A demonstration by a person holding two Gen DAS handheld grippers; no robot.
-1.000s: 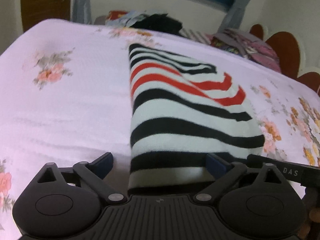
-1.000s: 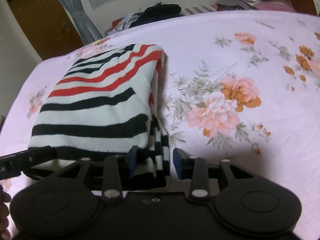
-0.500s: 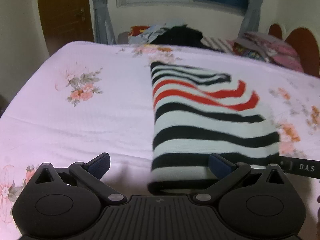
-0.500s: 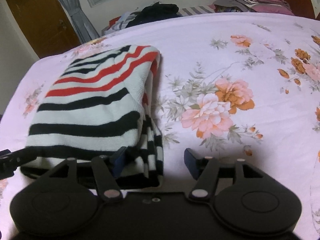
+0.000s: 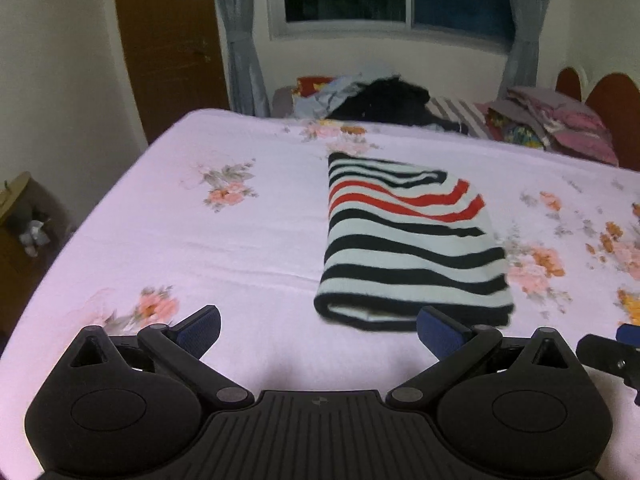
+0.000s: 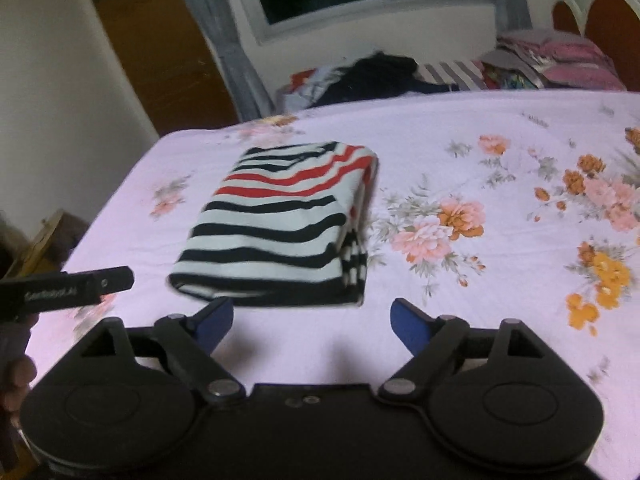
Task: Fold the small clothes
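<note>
A folded garment (image 5: 404,240) with black, white and red stripes lies flat on the pale floral bedsheet (image 5: 200,240). In the right wrist view the same striped garment (image 6: 288,220) rests just beyond the fingertips. My left gripper (image 5: 320,326) stands open above the sheet, short of the garment's near edge, with nothing between its blue pads. My right gripper (image 6: 312,322) is open too, its jaws still opening, clear of the cloth and holding nothing. Each gripper's tip shows at the edge of the other's view.
A heap of loose clothes (image 5: 376,100) lies beyond the bed's far edge under the window. Folded clothes (image 5: 560,128) are stacked at the far right by the headboard. A brown door (image 5: 168,40) stands at the left. A person's hand (image 6: 16,376) shows at the left edge.
The right gripper let go of the garment's near edge and opened wide. Both grippers rose and drew back, so the folded garment now lies farther off.
</note>
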